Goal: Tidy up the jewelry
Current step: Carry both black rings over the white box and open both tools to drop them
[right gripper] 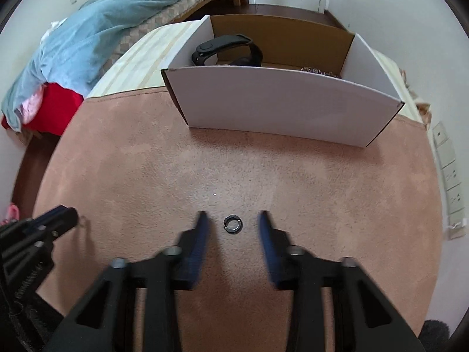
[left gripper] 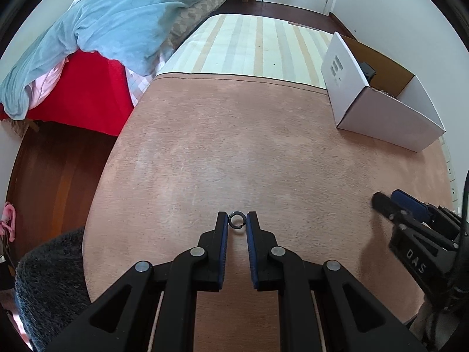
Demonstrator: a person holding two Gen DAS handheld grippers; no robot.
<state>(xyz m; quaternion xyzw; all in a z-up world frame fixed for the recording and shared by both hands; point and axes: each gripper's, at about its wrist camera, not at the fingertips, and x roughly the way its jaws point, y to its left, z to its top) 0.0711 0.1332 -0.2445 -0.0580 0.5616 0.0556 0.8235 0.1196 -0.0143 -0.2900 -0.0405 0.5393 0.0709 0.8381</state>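
A small dark open ring (left gripper: 236, 220) sits between the tips of my left gripper (left gripper: 236, 220), whose blue pads close in on it from both sides; the jaws are nearly shut on it. A second dark ring (right gripper: 232, 224) lies on the pink cloth between the open fingers of my right gripper (right gripper: 233, 220), untouched. A white cardboard box (right gripper: 281, 108) stands beyond it, holding a black watch band (right gripper: 225, 48) and a beaded piece (right gripper: 318, 72). The box also shows in the left wrist view (left gripper: 381, 108). The right gripper shows at the right edge of the left wrist view (left gripper: 387, 202).
The pink cloth (left gripper: 234, 146) covers the work surface, with a striped mat (left gripper: 258, 47) beyond it. A bed with a blue duvet (left gripper: 102, 23) and red sheet lies at left. A grey fuzzy item (left gripper: 49, 281) sits at the lower left. Wall sockets (right gripper: 448, 176) are at right.
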